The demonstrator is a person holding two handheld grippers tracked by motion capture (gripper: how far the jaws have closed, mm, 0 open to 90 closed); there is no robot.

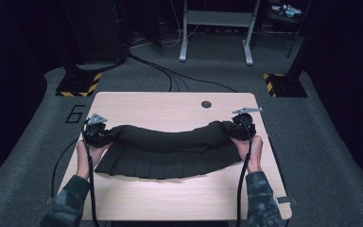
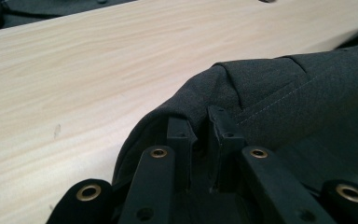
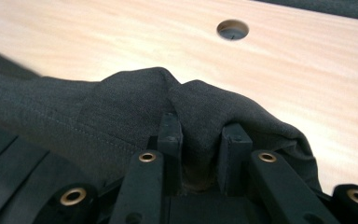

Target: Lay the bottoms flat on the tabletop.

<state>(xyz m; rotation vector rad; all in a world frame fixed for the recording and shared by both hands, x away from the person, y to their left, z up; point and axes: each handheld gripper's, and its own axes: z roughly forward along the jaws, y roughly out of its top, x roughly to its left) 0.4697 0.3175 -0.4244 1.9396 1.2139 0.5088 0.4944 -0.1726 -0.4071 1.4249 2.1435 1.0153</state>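
Note:
A dark grey pleated skirt [image 1: 165, 151] lies across the middle of the wooden table [image 1: 170, 106], its far edge folded over toward the person. My left gripper [image 1: 99, 132] holds the skirt's left end. In the left gripper view the two jaws stand close together with a fold of the skirt [image 2: 279, 93] pinched between them at my left gripper [image 2: 201, 133]. My right gripper [image 1: 242, 125] holds the skirt's right end. In the right gripper view a bunch of the skirt [image 3: 135, 102] sits squeezed between the jaws of my right gripper [image 3: 200, 135].
A round cable hole [image 1: 206, 104] lies in the table near its far edge, also seen as the hole [image 3: 232, 29]. Beyond the table stand a metal frame [image 1: 216, 28], floor cables and two yellow-and-black striped bases [image 1: 78, 85].

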